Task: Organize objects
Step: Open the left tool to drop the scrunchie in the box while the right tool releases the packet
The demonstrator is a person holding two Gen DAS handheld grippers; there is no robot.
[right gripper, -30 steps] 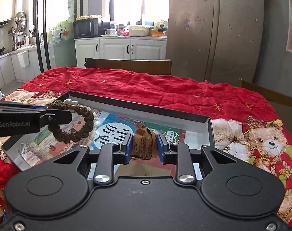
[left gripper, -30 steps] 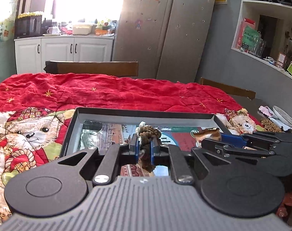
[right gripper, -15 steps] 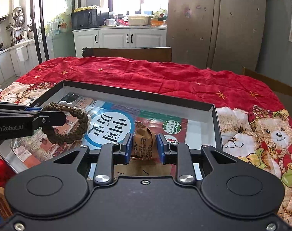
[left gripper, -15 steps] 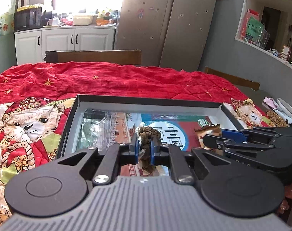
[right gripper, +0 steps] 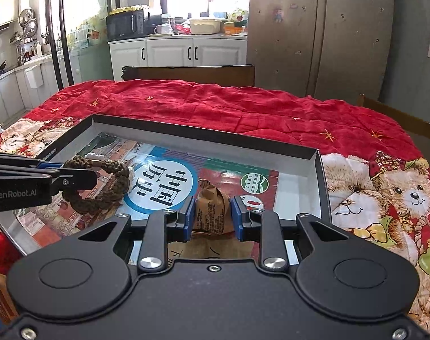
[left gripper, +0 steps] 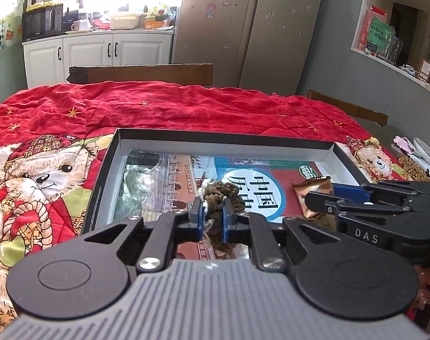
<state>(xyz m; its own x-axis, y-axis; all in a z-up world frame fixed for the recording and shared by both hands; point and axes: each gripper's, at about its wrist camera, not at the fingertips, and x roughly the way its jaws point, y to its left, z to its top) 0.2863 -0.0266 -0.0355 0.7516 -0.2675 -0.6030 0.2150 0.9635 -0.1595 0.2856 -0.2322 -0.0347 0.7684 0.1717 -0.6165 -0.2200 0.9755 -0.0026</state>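
Fingers of the left gripper (left gripper: 210, 219), low centre of its view, pinch a braided bracelet (right gripper: 101, 187): soft, light, likely best held across the cord. Right gripper (right gripper: 210, 216) clamps a crinkly brown packet (right gripper: 212, 212), probably light and crushable. Both hang over the box (right gripper: 203, 136) at mid-frame.

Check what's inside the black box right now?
Inside the black box a book with Chinese characters on its cover lies flat. Braided bracelet and brown snack packet are held over it. The grippers hide the book's near edge.
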